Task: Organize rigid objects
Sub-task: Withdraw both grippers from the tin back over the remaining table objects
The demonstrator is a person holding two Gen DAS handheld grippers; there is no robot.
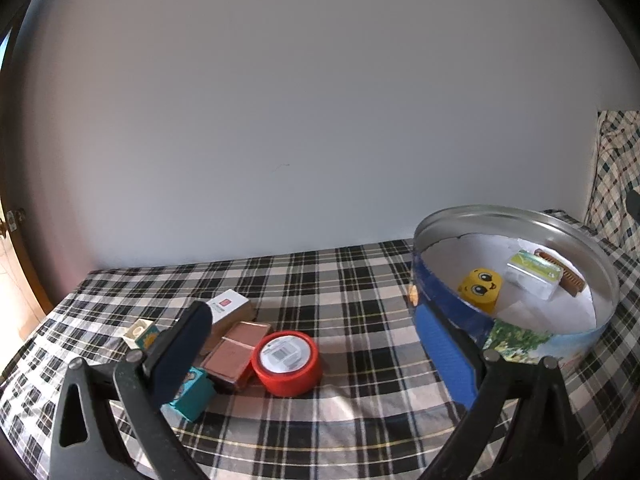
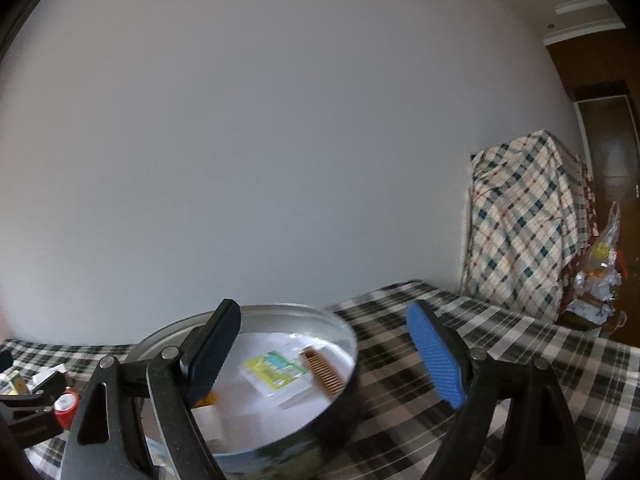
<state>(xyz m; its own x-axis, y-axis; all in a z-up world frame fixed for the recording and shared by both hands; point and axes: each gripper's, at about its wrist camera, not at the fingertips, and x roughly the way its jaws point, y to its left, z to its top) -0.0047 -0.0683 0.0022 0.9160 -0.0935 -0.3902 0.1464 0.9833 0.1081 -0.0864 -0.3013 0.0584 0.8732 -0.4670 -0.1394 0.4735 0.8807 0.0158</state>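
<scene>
Partly sorted: yellow face block [image 1: 480, 288], green-white packet [image 1: 534, 276] and comb [image 1: 560, 278] already inside the round tin [image 1: 440, 312]. Still out on the plaid cloth [image 1: 360, 280] (left cluster): red tub [image 1: 287, 362], brown box [image 1: 234, 354], teal block [image 1: 192, 398]. Left gripper [image 1: 320, 352] spread wide, empty; right gripper [image 2: 332, 356] likewise, above the tin.

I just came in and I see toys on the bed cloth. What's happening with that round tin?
A person holds two grippers and is tidying small things into the round tin. The yellow smiley block, a green-and-white box and a brown comb are already inside. The red round tub, some boxes and blocks wait on the checked cloth. Both the left gripper and the right gripper are open, holding nothing.
</scene>
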